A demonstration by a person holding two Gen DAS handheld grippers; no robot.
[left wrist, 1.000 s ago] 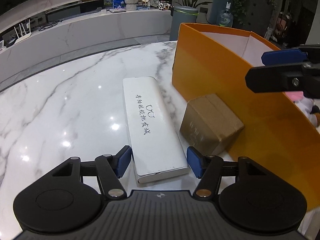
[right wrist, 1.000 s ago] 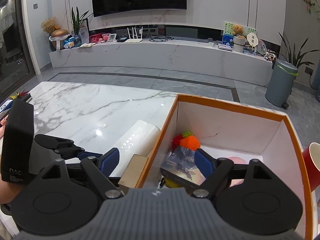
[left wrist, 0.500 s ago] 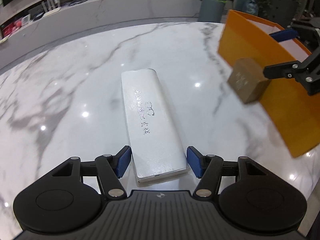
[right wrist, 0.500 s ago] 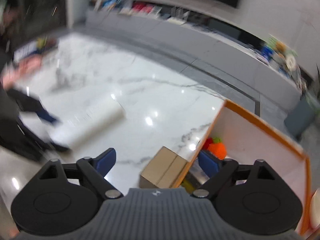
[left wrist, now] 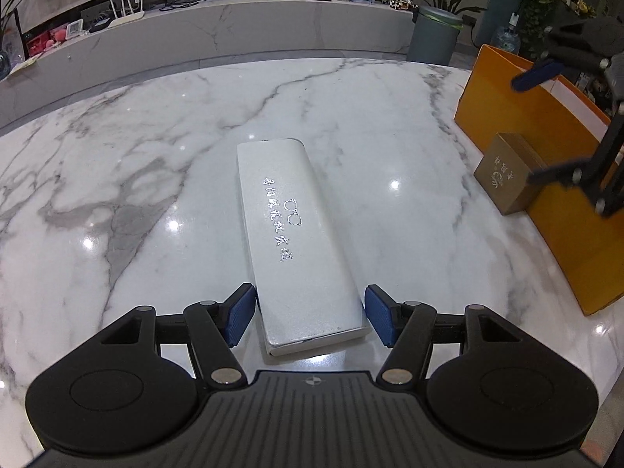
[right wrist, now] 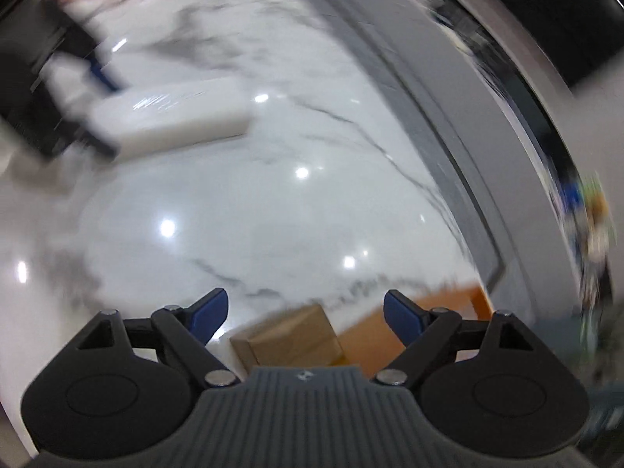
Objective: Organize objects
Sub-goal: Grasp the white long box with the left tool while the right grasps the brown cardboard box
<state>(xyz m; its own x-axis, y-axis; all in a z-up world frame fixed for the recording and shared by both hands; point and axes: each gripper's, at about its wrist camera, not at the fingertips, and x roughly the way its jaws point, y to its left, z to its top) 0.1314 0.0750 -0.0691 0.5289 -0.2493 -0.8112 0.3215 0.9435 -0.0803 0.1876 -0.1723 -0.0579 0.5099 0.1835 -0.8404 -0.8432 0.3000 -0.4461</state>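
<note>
A long white case [left wrist: 296,230] with silver lettering lies on the marble table [left wrist: 136,156]. My left gripper [left wrist: 310,318] is open, its blue pads on either side of the case's near end, not pressing it. A small brown cardboard box [left wrist: 507,173] stands against the orange box [left wrist: 546,132] at the right. My right gripper [right wrist: 306,314] is open and empty, just above the brown box [right wrist: 288,337]; that view is blurred. The white case [right wrist: 167,113] and my left gripper [right wrist: 58,58] show at its upper left.
The orange box's wall [right wrist: 390,335] runs under my right gripper. A grey bin [left wrist: 435,33] and a long marble counter [left wrist: 234,27] stand beyond the table's far edge. Bare marble lies left of the case.
My left gripper stays around the case's near end while the view swings left. My right gripper has swung out of the orange box and down over the brown box, moving fast.
</note>
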